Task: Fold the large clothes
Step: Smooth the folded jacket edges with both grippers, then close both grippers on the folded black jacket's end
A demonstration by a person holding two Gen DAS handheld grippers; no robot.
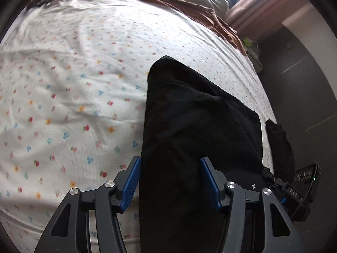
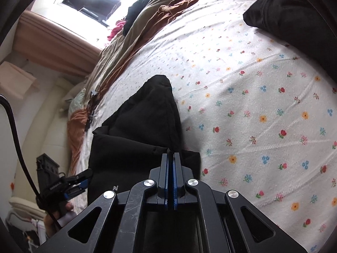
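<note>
Right gripper [image 2: 170,158]: we log it clamped on the black garment [image 2: 143,122]; left gripper [image 1: 169,168] spread wide. Garment folded, on floral bedsheet [image 1: 73,84].

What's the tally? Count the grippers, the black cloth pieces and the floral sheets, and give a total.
Grippers: 2, left gripper and right gripper
Black cloth pieces: 2, held garment and far piece
Floral sheet: 1
Total: 5

A white bedsheet printed with small coloured flowers [image 1: 73,84] covers the bed; a rumpled brown-and-tan blanket [image 2: 134,42] lies along its far edge.
</note>
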